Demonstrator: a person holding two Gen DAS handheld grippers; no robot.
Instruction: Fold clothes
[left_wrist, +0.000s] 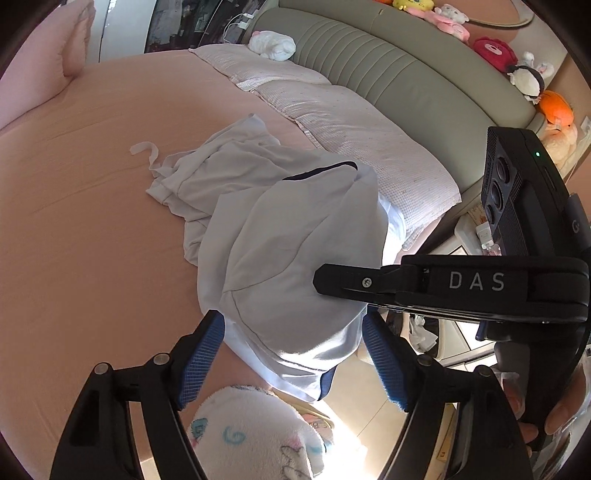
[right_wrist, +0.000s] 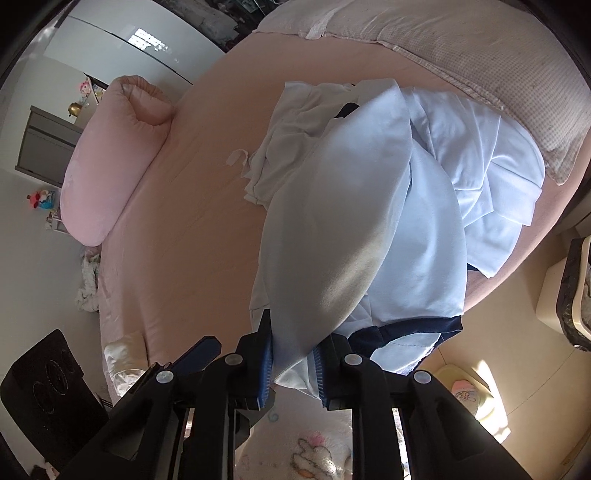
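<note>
Clearly soft and limp, the white garment (right_wrist: 351, 221) droops ahead of my right hand-held gripper (right_wrist: 293, 360), pinched at its hem; my left hand-held gripper (left_wrist: 291, 354) gapes beneath it, and I'd take the navy-trimmed edge.

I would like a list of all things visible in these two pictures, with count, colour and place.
white garment: one, white with navy trim, crumpled on the bed's near edge
bed sheet: one, peach, covering the bed
pillows: two, pale checked, along the headboard
headboard: one, grey-green, padded, behind the pillows
rolled quilt: one, pink, at the bed's far side
plush toys: several, mixed colours, on the ledge behind the headboard
left gripper: jaws apart, garment hanging between them
right gripper: jaws closed on the white garment
</note>
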